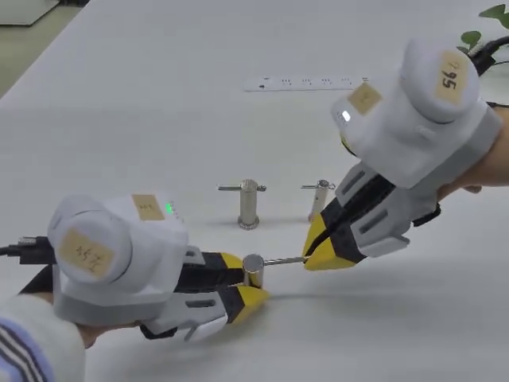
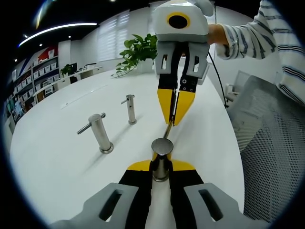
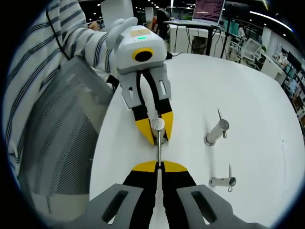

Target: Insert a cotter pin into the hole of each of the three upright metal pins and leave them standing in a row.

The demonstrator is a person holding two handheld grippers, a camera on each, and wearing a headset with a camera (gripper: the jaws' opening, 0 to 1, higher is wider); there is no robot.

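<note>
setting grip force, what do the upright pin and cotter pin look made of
The upright pin in the left gripper looks like bare steel or similar: silvery, smooth, bright sheen on its flat top. The cotter pin in the right gripper looks like thin silvery metal wire; too fine to judge finish.

In the head view, the lower half of the metal pin [image 1: 253,270] is hidden between the jaws of the left gripper [image 1: 249,280]. The cotter pin [image 1: 283,260] disappears at its right end inside the right gripper [image 1: 308,259]. Its left tip seems to reach the hole, though that is too small to tell. At the upper right, the frame edge cuts off a plant [image 1: 493,20].
</note>
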